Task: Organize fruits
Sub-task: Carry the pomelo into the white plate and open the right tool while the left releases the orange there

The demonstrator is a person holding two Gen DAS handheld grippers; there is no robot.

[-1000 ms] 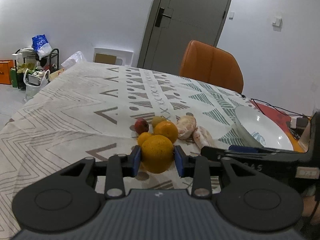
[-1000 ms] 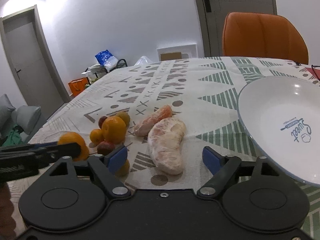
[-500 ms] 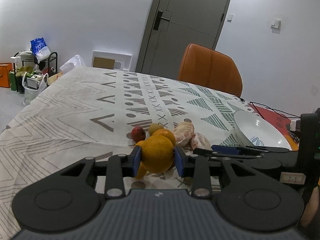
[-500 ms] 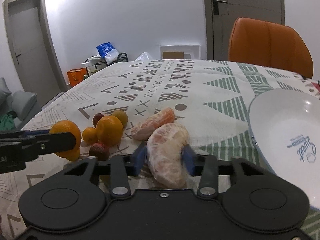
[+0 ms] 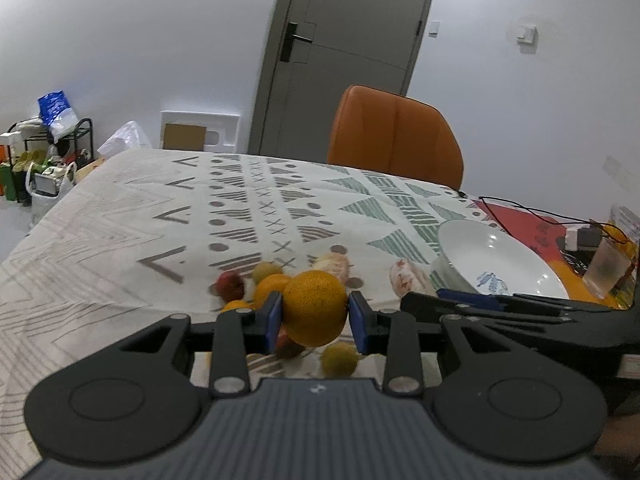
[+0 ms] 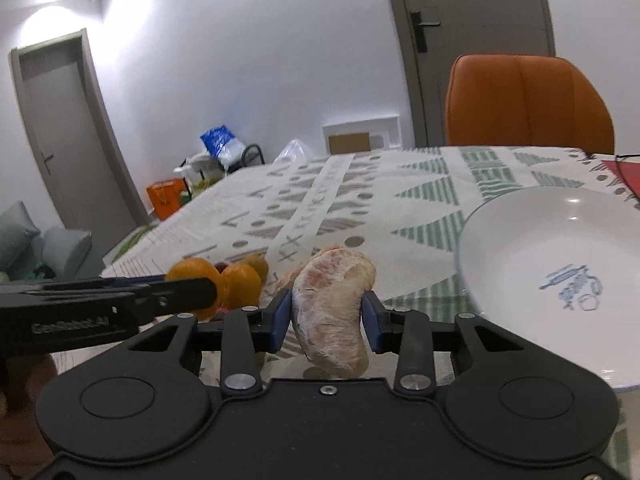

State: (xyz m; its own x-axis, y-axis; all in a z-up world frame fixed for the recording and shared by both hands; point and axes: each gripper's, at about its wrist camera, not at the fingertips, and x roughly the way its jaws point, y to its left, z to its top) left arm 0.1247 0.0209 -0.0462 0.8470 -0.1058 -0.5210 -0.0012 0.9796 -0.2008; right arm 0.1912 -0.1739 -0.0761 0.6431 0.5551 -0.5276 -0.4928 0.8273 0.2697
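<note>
My left gripper (image 5: pixel 315 316) is shut on a large orange (image 5: pixel 315 308) and holds it above the table. Below it lie a smaller orange (image 5: pixel 271 286), a red fruit (image 5: pixel 230 285), small yellow fruits (image 5: pixel 340 358) and a peeled citrus piece (image 5: pixel 334 266). My right gripper (image 6: pixel 326 316) is shut on a peeled pomelo segment (image 6: pixel 334 312), lifted off the cloth. The white bowl (image 6: pixel 560 240) sits to its right; it also shows in the left wrist view (image 5: pixel 504 260). The left gripper with its orange (image 6: pixel 192 276) shows at the left of the right wrist view.
A patterned tablecloth (image 5: pixel 160 216) covers the table. An orange chair (image 5: pixel 394 136) stands at the far side. A glass (image 5: pixel 608 268), a charger and cables (image 5: pixel 580 236) lie on a red mat at the right. Bags and a rack (image 5: pixel 44 152) stand by the wall.
My right gripper shut on the pomelo segment and lifted it. My left gripper rose higher with the large orange. Both have drawn back from the fruit pile.
</note>
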